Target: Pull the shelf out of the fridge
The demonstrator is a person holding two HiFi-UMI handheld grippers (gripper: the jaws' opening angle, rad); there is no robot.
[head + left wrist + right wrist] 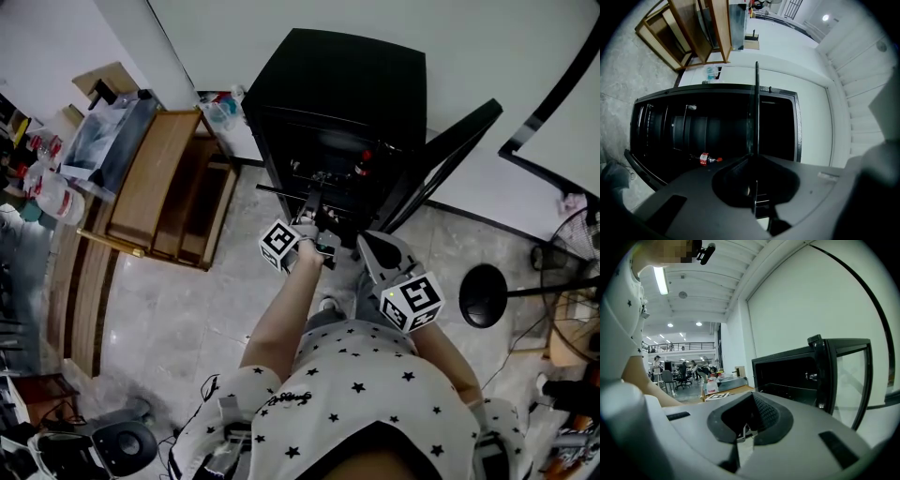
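Progress partial: our left hand-held gripper clenches the thin dark flat shelf, seemingly partly out (toward six o'clock) of the open black fridge.

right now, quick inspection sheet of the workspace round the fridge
surface: pale tiled floor
job's things: black fridge, door open; thin shelf seen edge-on
clutter: wooden rack beside the fridge; red-labelled bottle inside it
grippers: left gripper shut on the shelf; right gripper shut, empty
cables: thin cable on the floor at right
surroundings: white wall; round black stand base
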